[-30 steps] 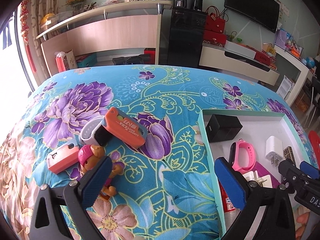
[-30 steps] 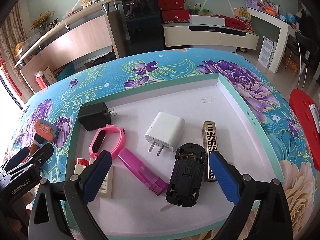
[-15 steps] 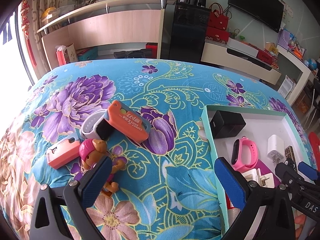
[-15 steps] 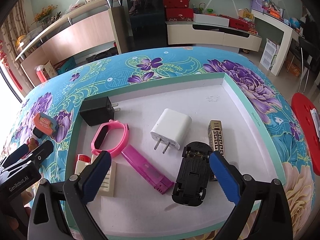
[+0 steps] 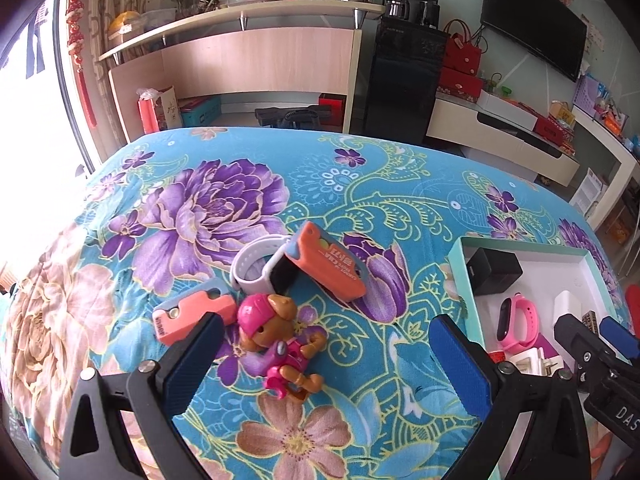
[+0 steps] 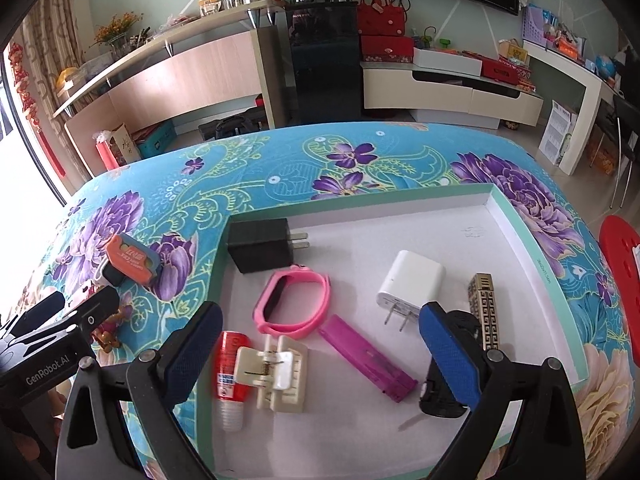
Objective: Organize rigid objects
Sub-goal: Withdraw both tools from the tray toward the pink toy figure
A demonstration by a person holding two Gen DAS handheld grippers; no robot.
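Observation:
My left gripper (image 5: 324,356) is open and empty, hovering over a pink toy dog figure (image 5: 278,342) that lies between its fingers on the flowered cloth. Just beyond lie a salmon-pink case (image 5: 192,314), a white watch (image 5: 260,270) and an orange box (image 5: 330,266). My right gripper (image 6: 320,354) is open and empty over the white tray (image 6: 532,240). Inside the tray lie a black charger (image 6: 262,250), a pink band (image 6: 292,306), a white charger (image 6: 410,280), a gold lighter (image 6: 486,310), a magenta clip (image 6: 368,358), a cream clip (image 6: 280,374), a red cup (image 6: 230,376) and a black toy car (image 6: 444,400).
The table is covered with a turquoise flowered cloth (image 5: 360,184). A red stool (image 6: 624,256) stands off the table's right side. Behind the table are a wooden counter (image 5: 240,52), a black cabinet (image 5: 404,80) and a low TV unit (image 6: 452,88).
The left gripper has drawn back and swung left, so the toy dog now lies between its fingers. The right gripper has also pulled back toward the tray's near edge. Both stayed open.

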